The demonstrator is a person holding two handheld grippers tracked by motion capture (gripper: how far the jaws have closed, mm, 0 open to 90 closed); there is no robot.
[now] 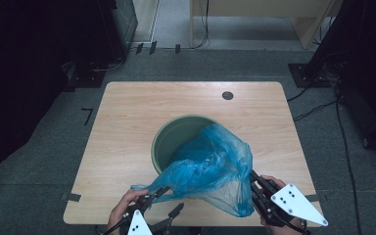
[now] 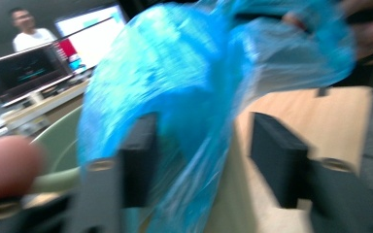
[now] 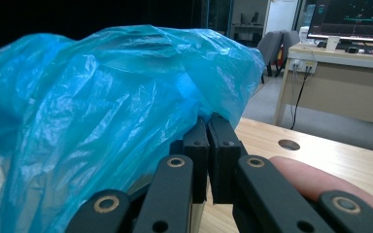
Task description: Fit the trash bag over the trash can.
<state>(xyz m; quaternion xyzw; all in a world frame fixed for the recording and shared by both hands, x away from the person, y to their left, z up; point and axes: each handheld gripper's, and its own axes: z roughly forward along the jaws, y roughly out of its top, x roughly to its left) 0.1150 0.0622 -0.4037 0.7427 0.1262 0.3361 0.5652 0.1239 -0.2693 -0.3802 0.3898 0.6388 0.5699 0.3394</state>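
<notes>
Table: bag between tongs.

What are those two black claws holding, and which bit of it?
The right gripper is shut on the thin blue plastic bag, pinching its edge on the near right side. The left gripper's jaws stand apart with bag film between them, not pinching.

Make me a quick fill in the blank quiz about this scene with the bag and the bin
1. The plastic bag is coloured ____.
2. The bag drapes over a round green ____ on the wooden table.
3. The right gripper has its jaws ____ on the bag's edge.
4. The left gripper has its jaws ____, with film between them.

Missing words: blue; bin; shut; open
</notes>
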